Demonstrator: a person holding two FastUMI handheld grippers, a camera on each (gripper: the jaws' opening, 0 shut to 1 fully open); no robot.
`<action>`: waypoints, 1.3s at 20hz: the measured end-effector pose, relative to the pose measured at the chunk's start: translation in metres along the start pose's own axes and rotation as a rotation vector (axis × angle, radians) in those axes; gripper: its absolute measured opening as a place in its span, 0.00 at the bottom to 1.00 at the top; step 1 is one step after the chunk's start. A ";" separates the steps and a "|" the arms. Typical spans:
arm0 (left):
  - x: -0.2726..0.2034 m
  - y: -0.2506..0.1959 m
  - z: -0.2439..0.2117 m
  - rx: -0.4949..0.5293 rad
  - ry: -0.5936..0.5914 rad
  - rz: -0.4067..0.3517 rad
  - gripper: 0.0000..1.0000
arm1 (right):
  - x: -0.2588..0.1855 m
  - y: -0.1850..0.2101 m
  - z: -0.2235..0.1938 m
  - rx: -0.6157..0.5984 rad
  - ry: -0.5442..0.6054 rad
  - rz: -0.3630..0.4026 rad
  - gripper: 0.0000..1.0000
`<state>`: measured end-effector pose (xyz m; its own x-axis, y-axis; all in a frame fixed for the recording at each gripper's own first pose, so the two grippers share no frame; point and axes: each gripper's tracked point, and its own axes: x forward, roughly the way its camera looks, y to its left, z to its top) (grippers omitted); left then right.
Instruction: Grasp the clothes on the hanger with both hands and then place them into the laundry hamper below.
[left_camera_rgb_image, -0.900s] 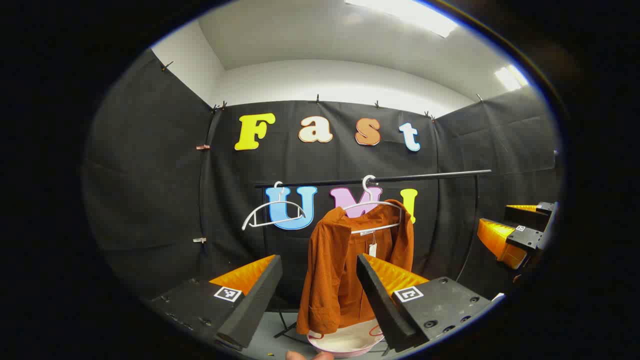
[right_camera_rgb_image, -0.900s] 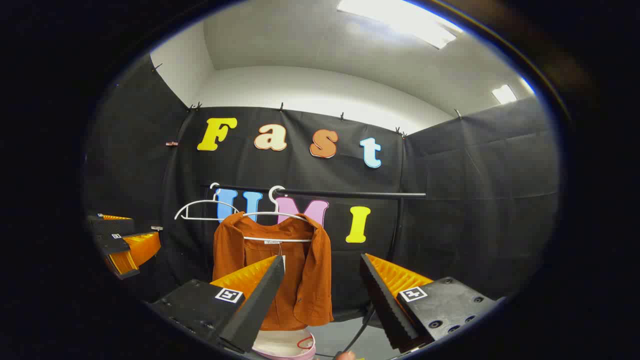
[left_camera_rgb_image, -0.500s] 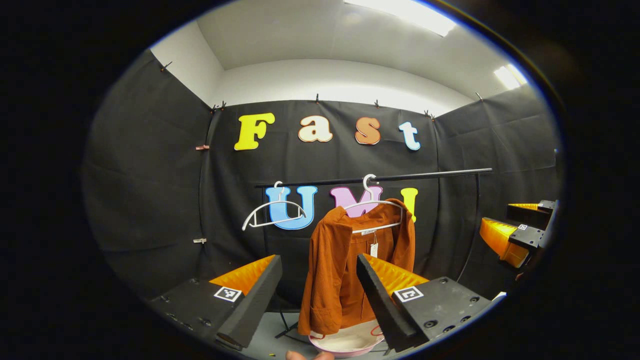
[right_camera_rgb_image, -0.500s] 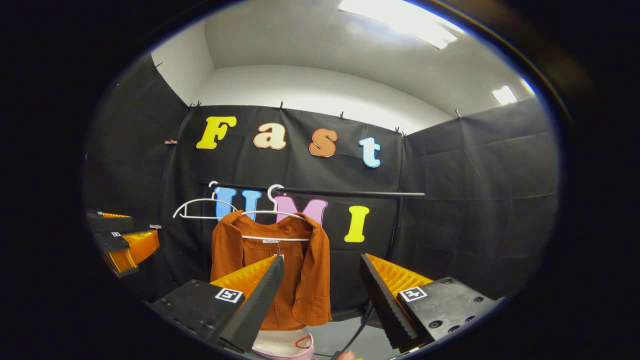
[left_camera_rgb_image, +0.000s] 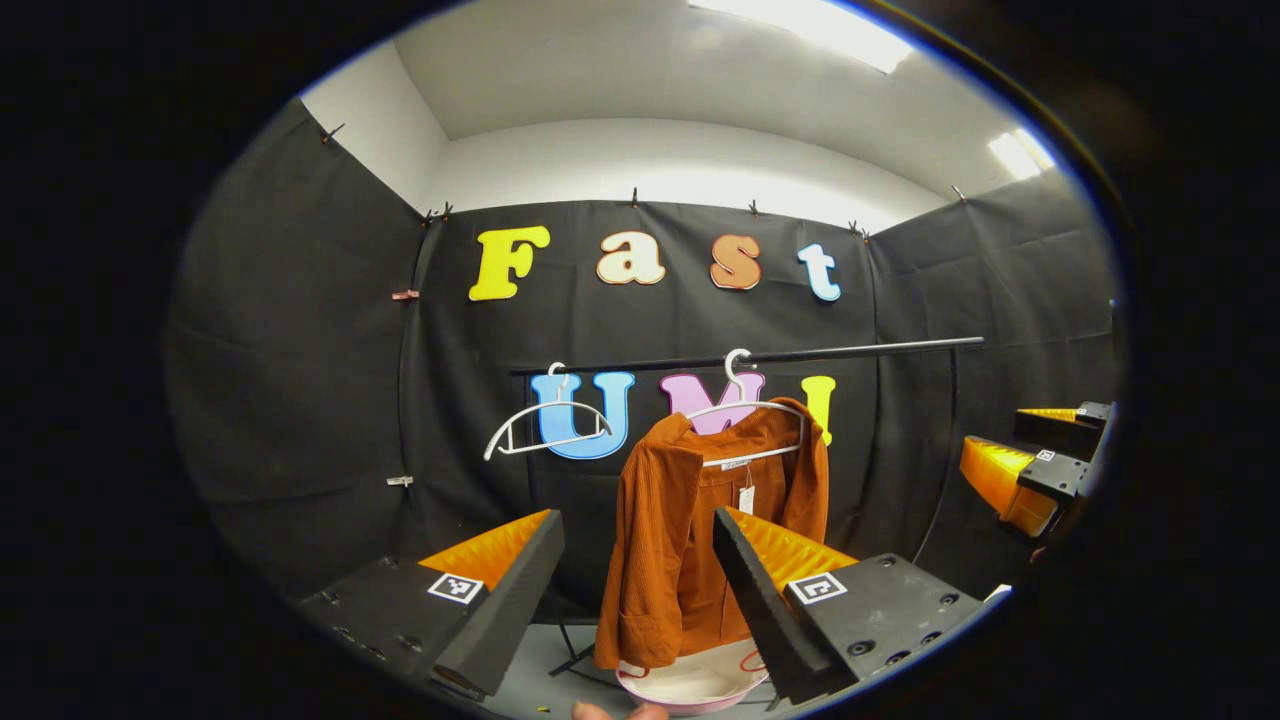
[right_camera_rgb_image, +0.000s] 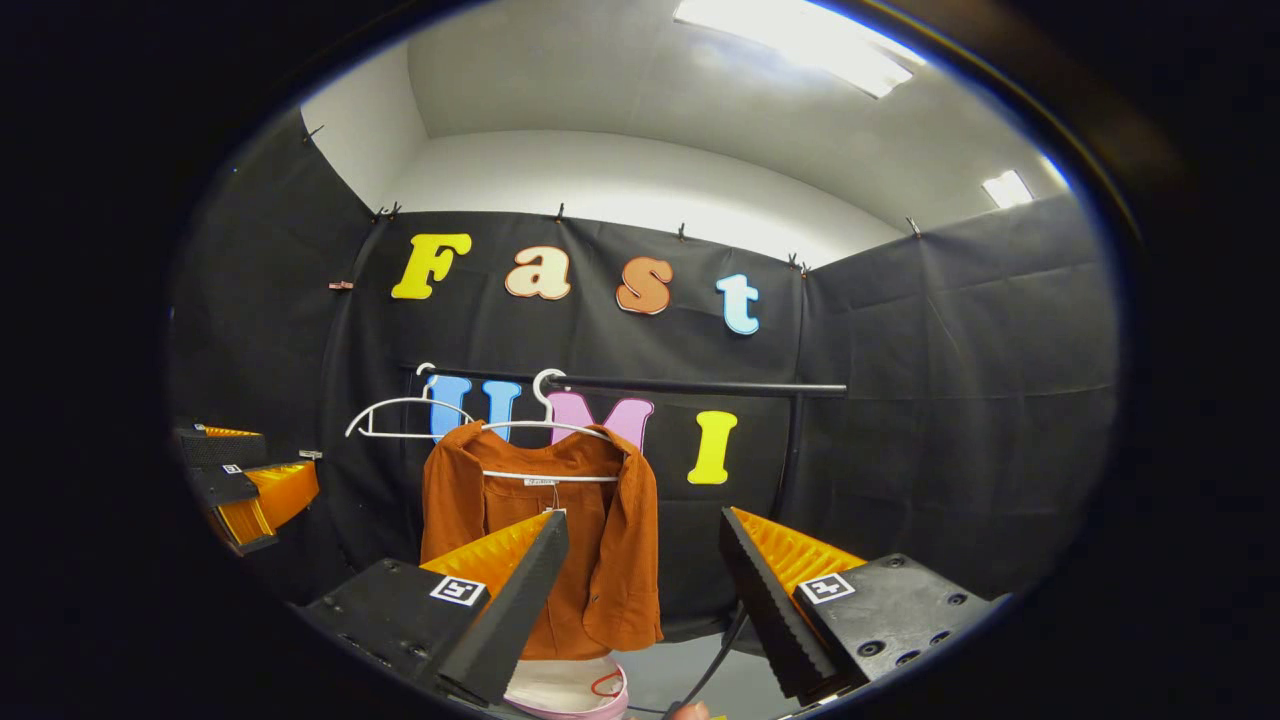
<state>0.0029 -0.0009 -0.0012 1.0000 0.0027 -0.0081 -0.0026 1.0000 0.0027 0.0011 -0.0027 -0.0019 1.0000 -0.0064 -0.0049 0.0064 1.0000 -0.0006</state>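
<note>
Jaws of both the left gripper (left_camera_rgb_image: 635, 560) and right gripper (right_camera_rgb_image: 640, 560) gape wide, short of the rust shirt (left_camera_rgb_image: 700, 540) hanging on its hanger (left_camera_rgb_image: 745, 410) above the hamper (left_camera_rgb_image: 690, 685).

1. The left gripper (left_camera_rgb_image: 638, 560) was held level and pointed forward, its two fingers spread wide apart with nothing between them.
2. The right gripper (right_camera_rgb_image: 643, 565) was posed the same way, fingers spread wide and empty.
3. In the left gripper view, the right gripper showed farther off at the right edge, also spread.
4. In the right gripper view, the left gripper showed at the left edge, fingers parted.
5. A fingertip (left_camera_rgb_image: 620, 711) of the person peeked in at the bottom edge of the left gripper view.
</note>
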 end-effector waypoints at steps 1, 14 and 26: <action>0.000 0.000 -0.001 0.000 0.003 -0.002 0.98 | 0.003 0.000 -0.001 0.003 0.004 0.002 0.97; 0.150 -0.060 -0.020 0.047 -0.035 0.012 0.95 | 0.172 -0.003 -0.054 0.072 0.010 0.063 0.97; 0.285 -0.040 -0.057 0.095 -0.031 0.238 0.96 | 0.308 0.028 -0.120 0.084 0.041 0.155 0.98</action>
<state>0.2877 -0.0398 -0.0602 0.9709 0.2367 0.0351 -0.2390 0.9664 0.0945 0.3089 0.0230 -0.1231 0.9880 0.1497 -0.0388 -0.1459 0.9855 0.0872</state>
